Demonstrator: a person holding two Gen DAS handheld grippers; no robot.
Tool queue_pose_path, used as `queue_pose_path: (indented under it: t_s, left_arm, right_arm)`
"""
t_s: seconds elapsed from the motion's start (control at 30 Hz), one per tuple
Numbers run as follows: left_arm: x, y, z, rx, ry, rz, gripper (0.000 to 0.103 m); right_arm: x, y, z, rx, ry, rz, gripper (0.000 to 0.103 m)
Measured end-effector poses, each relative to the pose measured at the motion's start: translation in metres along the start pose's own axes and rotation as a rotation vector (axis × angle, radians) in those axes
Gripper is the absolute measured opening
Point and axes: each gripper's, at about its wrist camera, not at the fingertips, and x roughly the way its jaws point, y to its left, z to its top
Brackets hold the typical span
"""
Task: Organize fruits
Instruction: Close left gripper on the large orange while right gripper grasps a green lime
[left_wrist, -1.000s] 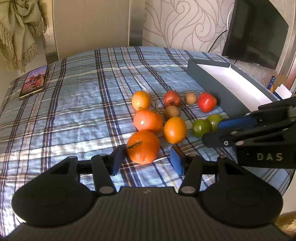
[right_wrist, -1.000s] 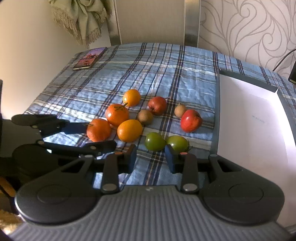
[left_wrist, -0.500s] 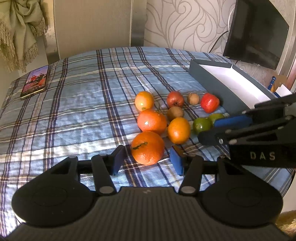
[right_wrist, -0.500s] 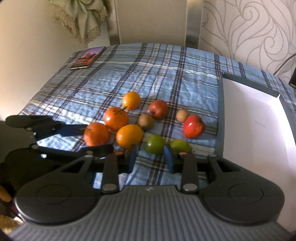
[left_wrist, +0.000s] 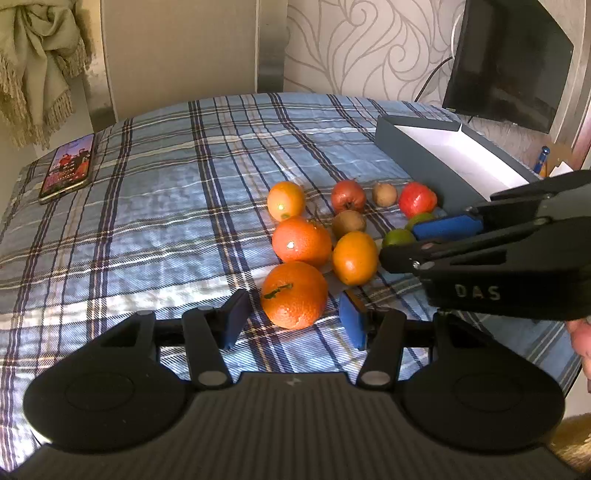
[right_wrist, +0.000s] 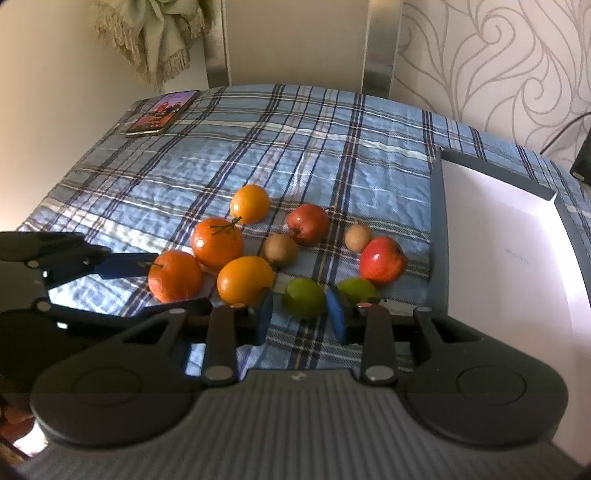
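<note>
Fruits: none sorted yet, all loose on the plaid-covered desk (left_wrist: 184, 221).

Left hand-held gripper (left_wrist: 293, 306): spread, straddling the nearest big orange (left_wrist: 293, 295), with a sliver of cloth showing on either side. Set a touch deeper around it than a second ago, otherwise much as before.

Right hand-held gripper (right_wrist: 299, 299): spread only narrowly, now brought in around the left-hand green fruit (right_wrist: 304, 297), clear beyond the fingertips a second ago. Pads close beside it, no squeeze visible (cannot rule out a light touch).

Just beyond: second green fruit (right_wrist: 356, 290) next to the right pad, then red apples, small brown fruits and three more oranges in a tight cluster.

Farther right: grey box (right_wrist: 437, 221) with a white floor, nothing in it. Far left corner: phone (left_wrist: 66, 168), well apart.

Reads as two grasps lined up at once, neither closed. Still to do, by this judgement: closing, lifting, carrying, probably toward the grey box. Worth watching: neighbours nearly touching the chosen two, liable to roll if nudged.
</note>
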Motion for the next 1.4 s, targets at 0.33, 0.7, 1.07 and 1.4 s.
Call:
queue_pose_path:
  t_s: [0.33, 0.7, 1.07, 1.4]
  left_arm:
    - [-0.001, -0.009, -0.001, 0.037, -0.008, 0.01, 0.052]
    - [-0.003, -0.006, 0.0, -0.021, -0.005, 0.025, 0.041]
    - [-0.012, -0.01, -0.001, -0.036, 0.005, 0.055, 0.041]
    - [-0.024, -0.014, -0.005, -0.055, -0.001, 0.085, 0.041]
  right_arm:
    - [0.001, 0.003, -0.001, -0.023, 0.006, -0.014, 0.034]
    - [-0.013, -0.006, -0.006, 0.027, 0.012, 0.045, 0.028]
    - [-0.045, -0.012, -0.008, 0.046, -0.014, 0.089, 0.028]
    - [-0.062, -0.013, -0.013, 0.045, -0.037, 0.119, 0.028]
